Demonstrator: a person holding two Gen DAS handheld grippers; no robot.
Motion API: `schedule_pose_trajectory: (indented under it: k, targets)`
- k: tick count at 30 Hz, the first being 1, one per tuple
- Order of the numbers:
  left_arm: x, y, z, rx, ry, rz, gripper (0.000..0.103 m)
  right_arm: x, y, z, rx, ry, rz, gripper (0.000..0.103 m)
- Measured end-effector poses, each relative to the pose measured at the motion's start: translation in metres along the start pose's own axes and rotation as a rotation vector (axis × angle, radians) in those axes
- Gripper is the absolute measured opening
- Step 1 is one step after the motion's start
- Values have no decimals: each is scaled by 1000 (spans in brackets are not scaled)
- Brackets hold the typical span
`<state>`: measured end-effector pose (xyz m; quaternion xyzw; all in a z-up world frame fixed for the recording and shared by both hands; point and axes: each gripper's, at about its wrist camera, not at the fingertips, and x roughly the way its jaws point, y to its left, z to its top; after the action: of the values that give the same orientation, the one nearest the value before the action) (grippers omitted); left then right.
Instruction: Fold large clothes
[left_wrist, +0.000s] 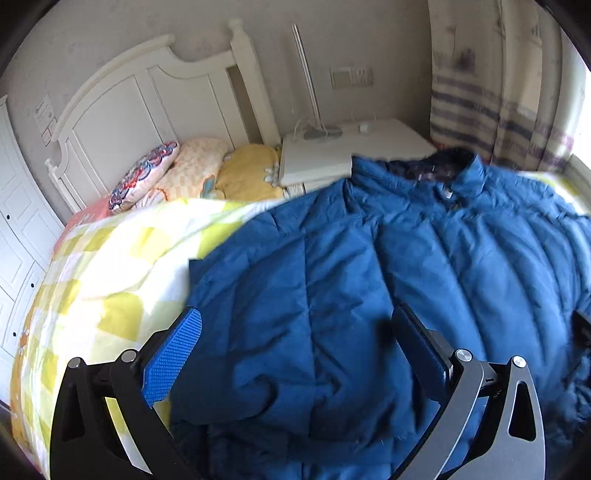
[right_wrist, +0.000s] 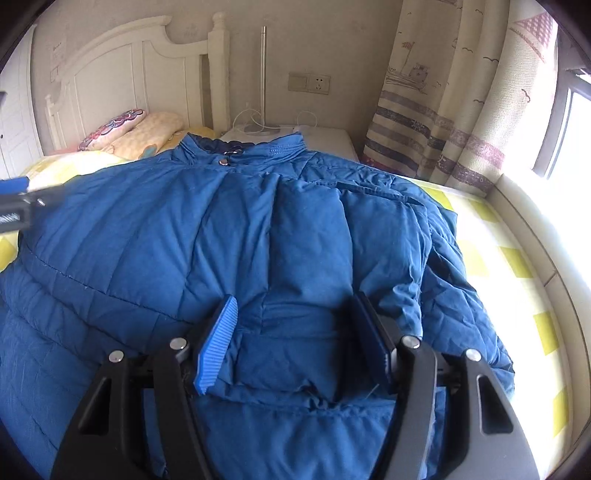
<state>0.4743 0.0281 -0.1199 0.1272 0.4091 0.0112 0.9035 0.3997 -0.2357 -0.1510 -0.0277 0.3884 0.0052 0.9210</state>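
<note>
Both sets of fingers spread wide, gripping nothing. Left gripper (left_wrist: 299, 350) up over the blue jacket (left_wrist: 369, 277), one blue ribbed finger (left_wrist: 173, 354) on the left, one dark finger (left_wrist: 421, 343) on the right, only puffy cloth seen between them. Right gripper (right_wrist: 295, 339) low over the jacket (right_wrist: 221, 240) too, pads (right_wrist: 216, 347) apart on each side of a folded-in sleeve end, not squeezing it. Cannot tell if those pads brush the cloth.

Jacket spread flat on the bed, front side up. Collar (right_wrist: 240, 147) at the far end, toward the white headboard (right_wrist: 122, 66); bottom hem at the near end, close to the cameras. Long way runs from near to far, up the bed. Right sleeve folded in over the chest, its end lying between the right pads. Small silver snap (right_wrist: 223, 161) just under the collar.

Yellow and white checked bedspread (left_wrist: 110, 266) under the jacket, showing on both sides. Pillows (left_wrist: 166, 173) stacked near the headboard, one with a red and blue pattern, one peach, one yellow. White bedside table (left_wrist: 369, 144) just past the collar, with a lamp base and white cords on top. Striped curtain (right_wrist: 443, 122) on the right, bright window (right_wrist: 569, 133) beside it. Tip of the left gripper (right_wrist: 14, 206) poking in at the left edge of the right wrist view.
</note>
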Motion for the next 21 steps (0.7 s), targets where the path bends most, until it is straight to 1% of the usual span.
schedule_pose_trajectory:
  k: [1, 2, 6, 8, 9, 10, 12, 14, 15, 17, 18, 20, 21]
  targets:
    - [12, -3, -9, 3, 4, -17, 99, 0, 0, 0, 2, -1, 7, 65]
    - [15, -3, -16, -5, -25, -18, 99, 0, -1, -1, 5, -3, 15, 65]
    - [14, -2, -18, 0, -16, -8, 99, -4, -4, 1, 10, -2, 64, 69]
    - [14, -5, -17, 9, -13, 6, 99, -11, -10, 11, 28, -5, 108, 67]
    - [14, -6, -17, 11, -12, 10, 99, -17, -16, 19, 62, -28, 133, 65]
    - [14, -5, -17, 11, -11, 11, 99, -21, -22, 29, 100, -56, 140, 65]
    - [14, -5, -17, 11, -10, 11, 99, -21, -28, 52, 131, -97, 118, 65]
    - [14, -6, -16, 10, -10, 11, 99, -5, -25, 71, 108, -76, 94, 65]
    - [13, -6, -16, 10, -10, 11, 99, 8, -25, 78, 101, -43, 78, 65]
    - [14, -6, -16, 11, -10, 11, 99, 44, -22, 80, 69, 67, 21, 64]
    - [13, -5, -16, 10, -11, 10, 99, 59, -19, 76, 34, 93, -2, 65]
    - [13, -5, -15, 7, -11, 7, 99, 66, -13, 70, 3, 77, -26, 67]
    - [13, -5, -15, 7, -10, 6, 99, 64, -10, 71, -12, 87, -36, 67]
